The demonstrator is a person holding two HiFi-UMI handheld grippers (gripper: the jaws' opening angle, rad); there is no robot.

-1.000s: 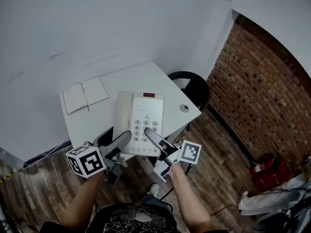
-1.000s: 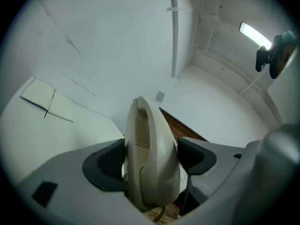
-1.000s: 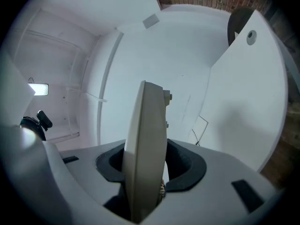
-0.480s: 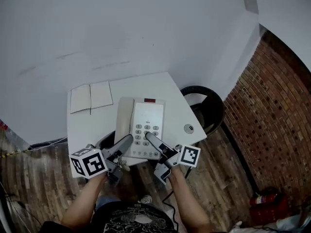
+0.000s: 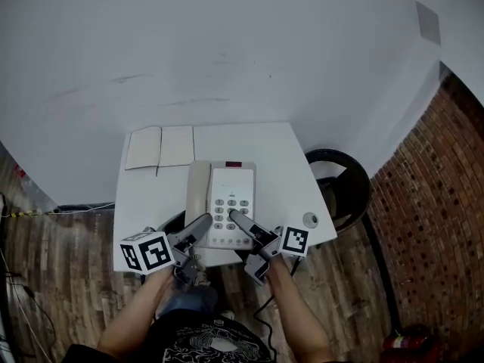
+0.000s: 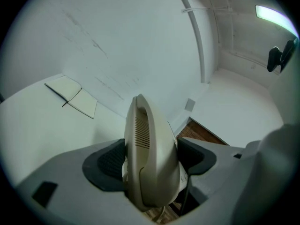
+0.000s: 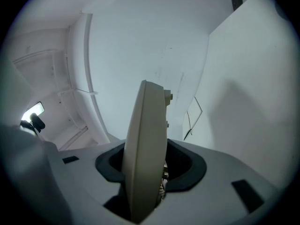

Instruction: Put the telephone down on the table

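Note:
The cream telephone [image 5: 224,201], with its handset on the left side and its keypad facing up, is over the near part of the white table [image 5: 280,157]. My left gripper [image 5: 204,221] is shut on the handset side, and the slotted earpiece [image 6: 143,135] stands between the dark pads [image 6: 107,161]. My right gripper [image 5: 234,216] is shut on the keypad side, where the phone's thin edge [image 7: 146,139] fills the gap between its jaws. Whether the phone's base touches the table is hidden.
An open notebook [image 5: 160,147] lies at the table's far left corner. A small round object [image 5: 310,219] sits near the table's right front corner. A black round stool [image 5: 342,189] stands to the right on the wooden floor [image 5: 60,263]. A white wall [image 5: 227,51] is behind.
The head view has swung, so the table now appears squarer and lower in the frame. Both grippers still hold the telephone over the near part of the table.

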